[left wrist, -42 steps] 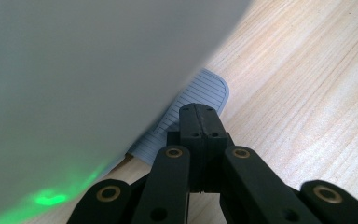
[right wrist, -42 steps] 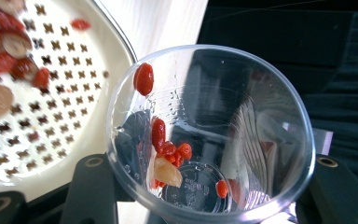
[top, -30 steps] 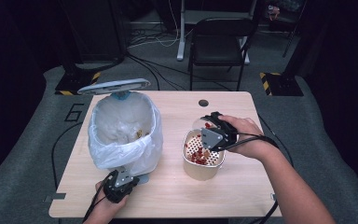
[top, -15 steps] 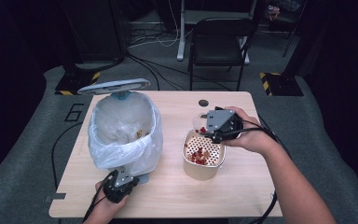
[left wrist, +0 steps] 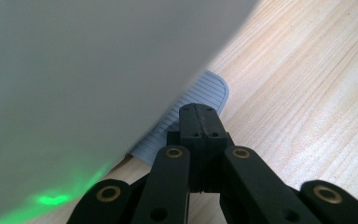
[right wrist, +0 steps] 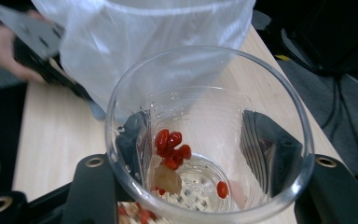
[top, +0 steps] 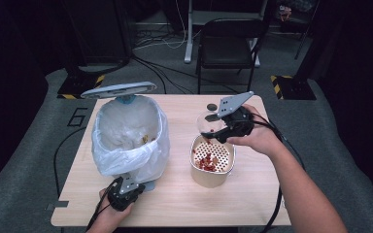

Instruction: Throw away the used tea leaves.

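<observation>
A pedal bin (top: 128, 141) lined with a white bag stands at the table's left, its lid (top: 119, 90) raised. My left gripper (top: 128, 185) is at the bin's foot, jaws shut, tips (left wrist: 199, 112) resting on the grey ribbed pedal (left wrist: 205, 88). My right gripper (top: 218, 127) is shut on a clear plastic cup (top: 207, 124), held tilted above a beige container (top: 212, 174) whose strainer insert carries red berries (top: 207, 160). Looking into the cup (right wrist: 200, 107) from the right gripper (right wrist: 198, 140), I see a few red berries (right wrist: 170, 147) and pale residue at the bottom.
A small dark round object (top: 212, 107) lies on the table behind the cup. A black chair (top: 228, 43) and floor cables stand beyond the far edge. Bare wood (top: 184, 204) runs along the front of the table.
My right gripper has lifted the cup up and back from over the beige container and it is now more tilted. The left gripper has stayed on the pedal.
</observation>
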Demonstrator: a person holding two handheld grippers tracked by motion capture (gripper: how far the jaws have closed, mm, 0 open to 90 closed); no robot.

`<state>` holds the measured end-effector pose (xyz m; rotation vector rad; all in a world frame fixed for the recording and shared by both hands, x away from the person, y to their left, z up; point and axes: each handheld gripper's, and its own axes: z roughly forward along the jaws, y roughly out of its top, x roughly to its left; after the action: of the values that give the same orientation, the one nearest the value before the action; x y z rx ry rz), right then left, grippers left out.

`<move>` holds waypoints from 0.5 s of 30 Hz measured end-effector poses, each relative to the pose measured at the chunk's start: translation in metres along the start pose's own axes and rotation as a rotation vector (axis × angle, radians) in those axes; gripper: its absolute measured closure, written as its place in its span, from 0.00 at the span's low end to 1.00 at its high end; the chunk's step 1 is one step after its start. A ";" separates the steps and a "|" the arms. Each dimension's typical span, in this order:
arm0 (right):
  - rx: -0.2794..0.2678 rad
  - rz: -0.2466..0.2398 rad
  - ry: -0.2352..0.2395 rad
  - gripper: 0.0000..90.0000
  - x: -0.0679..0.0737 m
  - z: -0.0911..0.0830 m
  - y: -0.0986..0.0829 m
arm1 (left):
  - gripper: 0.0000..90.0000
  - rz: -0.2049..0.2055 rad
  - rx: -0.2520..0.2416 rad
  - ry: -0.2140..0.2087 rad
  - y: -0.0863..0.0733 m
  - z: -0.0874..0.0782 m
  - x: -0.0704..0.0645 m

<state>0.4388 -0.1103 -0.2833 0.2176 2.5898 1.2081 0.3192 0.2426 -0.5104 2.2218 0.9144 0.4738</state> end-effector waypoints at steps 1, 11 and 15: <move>0.000 0.000 0.000 0.48 0.000 0.000 0.000 | 1.00 0.000 0.000 0.000 0.000 0.000 0.000; -0.127 0.067 0.061 0.48 0.010 0.007 0.033 | 1.00 0.001 0.002 -0.001 0.000 0.000 0.000; -0.137 0.060 0.071 0.48 0.014 0.017 0.047 | 1.00 -0.011 -0.006 0.001 0.000 0.000 0.000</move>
<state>0.4313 -0.0641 -0.2601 0.2300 2.5639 1.4331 0.3191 0.2422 -0.5109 2.2107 0.9239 0.4725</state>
